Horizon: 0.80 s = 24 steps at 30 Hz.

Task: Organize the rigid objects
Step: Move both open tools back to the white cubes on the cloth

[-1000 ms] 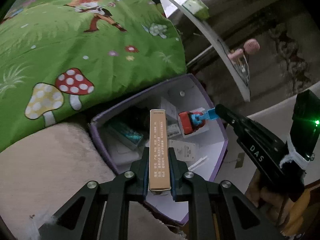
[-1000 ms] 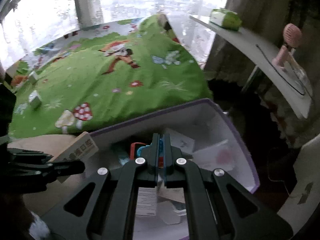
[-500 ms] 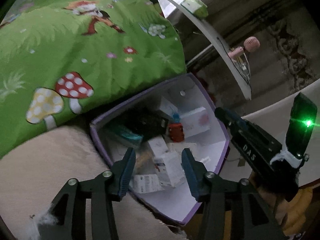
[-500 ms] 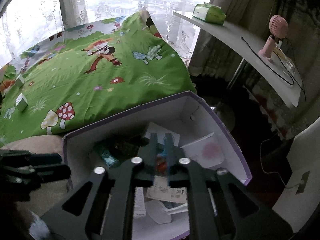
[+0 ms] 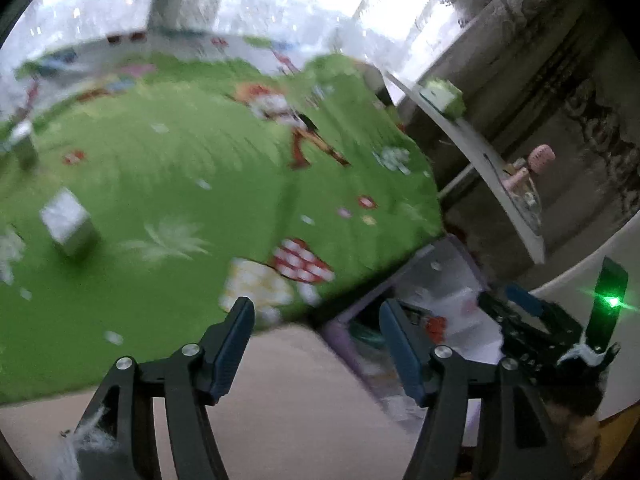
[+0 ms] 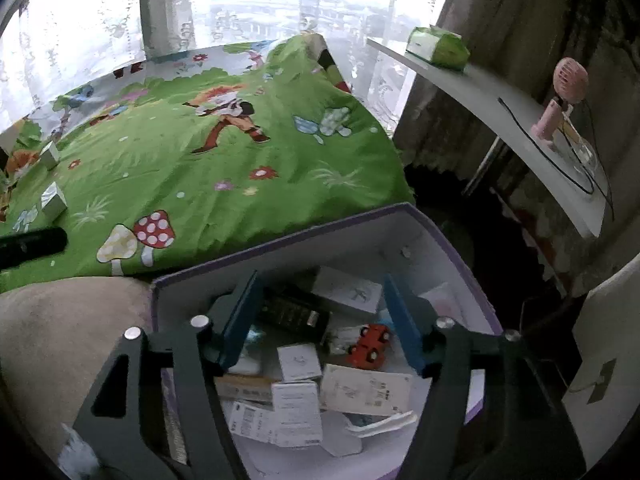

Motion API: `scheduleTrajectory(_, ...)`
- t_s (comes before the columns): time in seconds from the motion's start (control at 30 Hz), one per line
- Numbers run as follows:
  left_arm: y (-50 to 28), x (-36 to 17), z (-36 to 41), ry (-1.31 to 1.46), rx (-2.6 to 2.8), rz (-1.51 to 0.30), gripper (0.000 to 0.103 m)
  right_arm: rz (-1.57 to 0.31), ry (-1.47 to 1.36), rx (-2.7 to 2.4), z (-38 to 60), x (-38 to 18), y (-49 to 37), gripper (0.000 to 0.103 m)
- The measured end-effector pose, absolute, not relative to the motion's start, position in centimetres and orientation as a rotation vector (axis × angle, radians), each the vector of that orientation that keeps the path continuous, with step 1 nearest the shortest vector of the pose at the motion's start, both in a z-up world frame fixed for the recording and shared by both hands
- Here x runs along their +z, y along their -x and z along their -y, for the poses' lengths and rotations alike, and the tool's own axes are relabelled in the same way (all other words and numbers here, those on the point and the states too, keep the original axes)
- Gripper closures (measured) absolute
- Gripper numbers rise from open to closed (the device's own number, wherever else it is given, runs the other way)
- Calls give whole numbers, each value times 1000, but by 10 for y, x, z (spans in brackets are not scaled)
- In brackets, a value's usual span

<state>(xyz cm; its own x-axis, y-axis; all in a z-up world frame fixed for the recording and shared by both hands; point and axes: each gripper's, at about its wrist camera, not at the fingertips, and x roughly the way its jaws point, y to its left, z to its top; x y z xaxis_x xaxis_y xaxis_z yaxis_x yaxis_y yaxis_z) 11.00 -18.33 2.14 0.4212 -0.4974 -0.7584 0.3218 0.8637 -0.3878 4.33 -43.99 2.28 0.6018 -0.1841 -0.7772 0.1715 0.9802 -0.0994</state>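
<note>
A purple-edged white box holds several small cartons, a red toy car, a tan long carton and a black item. My right gripper is open and empty, hanging over the box. My left gripper is open and empty, turned toward the green bed; the box shows at its right. Two small silver-grey boxes lie on the green bedspread; the nearer one shows blurred in the left wrist view.
A beige cushion lies left of the box. A white shelf at the right carries a green tissue pack and a pink fan. A white chair back stands at far right. A window is behind the bed.
My left gripper let go of the tan carton into the box, opened and swung left toward the bed. My right gripper released the red toy car into the box and opened.
</note>
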Motion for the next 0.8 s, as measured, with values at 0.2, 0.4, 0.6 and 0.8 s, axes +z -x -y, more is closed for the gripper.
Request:
scheduleTrajectory(0.2, -120, 25, 120, 168, -407, -976, 33, -872, 43, -114, 401, 26, -56, 22)
scheduleTrajectory(0.4, -140, 22, 53, 172, -259, -966, 30, -881, 44, 68, 339, 24, -86, 18)
scheduleTrajectory(0.6, -172, 21, -4, 180, -133, -942, 27, -891, 74, 223, 276, 17, -123, 16)
scheduleTrajectory(0.8, -218, 19, -38, 158, -73, -902, 23, -932, 130, 373, 204, 1, -163, 14)
